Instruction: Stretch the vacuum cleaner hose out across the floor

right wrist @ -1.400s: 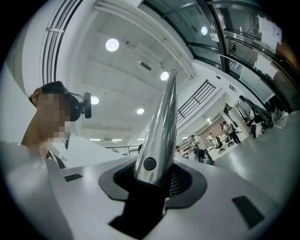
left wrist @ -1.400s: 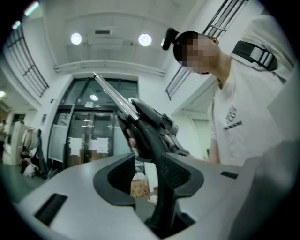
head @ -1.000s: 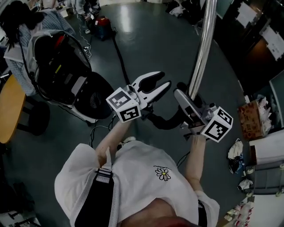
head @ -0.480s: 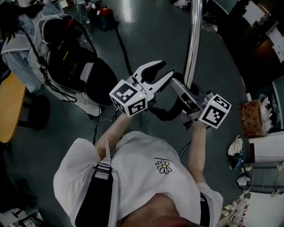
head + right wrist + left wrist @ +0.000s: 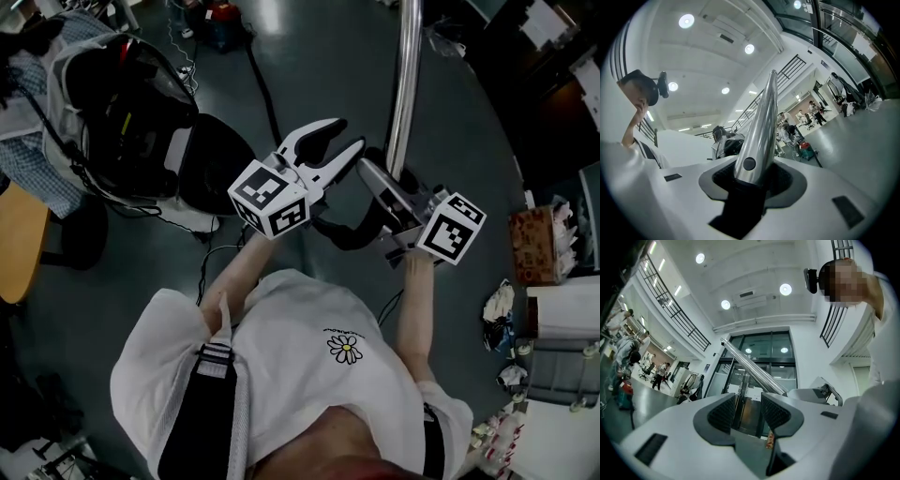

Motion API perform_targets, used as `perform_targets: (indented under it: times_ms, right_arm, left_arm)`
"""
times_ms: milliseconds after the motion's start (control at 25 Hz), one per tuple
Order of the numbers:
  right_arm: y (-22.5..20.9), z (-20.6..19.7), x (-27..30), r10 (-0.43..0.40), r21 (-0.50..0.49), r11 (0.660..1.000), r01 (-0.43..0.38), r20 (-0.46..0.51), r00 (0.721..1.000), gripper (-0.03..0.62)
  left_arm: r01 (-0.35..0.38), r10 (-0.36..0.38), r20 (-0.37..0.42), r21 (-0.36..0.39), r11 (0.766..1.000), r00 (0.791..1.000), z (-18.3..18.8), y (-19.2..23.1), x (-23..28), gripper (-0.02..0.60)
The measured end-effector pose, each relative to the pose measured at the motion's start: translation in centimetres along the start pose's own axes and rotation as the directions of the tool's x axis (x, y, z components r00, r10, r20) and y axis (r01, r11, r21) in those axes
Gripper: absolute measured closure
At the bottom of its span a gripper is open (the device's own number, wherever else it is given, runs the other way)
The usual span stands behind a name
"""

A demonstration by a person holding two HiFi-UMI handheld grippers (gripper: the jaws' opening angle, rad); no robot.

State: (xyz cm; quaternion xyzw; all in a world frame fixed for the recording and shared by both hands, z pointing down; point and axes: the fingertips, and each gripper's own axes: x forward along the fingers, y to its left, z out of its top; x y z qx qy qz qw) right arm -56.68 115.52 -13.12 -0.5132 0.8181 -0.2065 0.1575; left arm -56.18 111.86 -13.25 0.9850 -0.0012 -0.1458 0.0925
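Right gripper [image 5: 373, 176] clenched on chrome vacuum wand [image 5: 405, 84], left gripper [image 5: 343, 137] released and empty; probably best drawing wand back evenly, keeping black hose [image 5: 261, 89] unkinked.

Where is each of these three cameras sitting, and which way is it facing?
Head view: on the person's head, looking steeply down at the floor; shows shirt, both forearms, left gripper, right gripper.
Left gripper view: rides that gripper, looking along its empty fingers up toward ceiling lights; the person's shoulder at right.
Right gripper view: rides that gripper, looking along fingers closed on the metal tube; the person's head at left.
Shared: all three show the metal tube.
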Motion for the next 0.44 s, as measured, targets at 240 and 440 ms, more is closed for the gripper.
perform_targets:
  times_ms: [240,440]
  right_arm:
    - [-0.5,-0.2,0.5,-0.003,0.005,1.000,0.003,-0.007,1.000,0.442]
    - [0.4,0.0,0.2,0.001,-0.001,1.000,-0.001,-0.009,1.000,0.442]
  left_arm:
    - [0.003,-0.003,-0.006,-0.012,1.000,1.000,-0.5,0.6,0.3,0.426]
    - [0.002,-0.002,-0.006,-0.006,1.000,1.000,-0.1,-0.1,0.2,0.426]
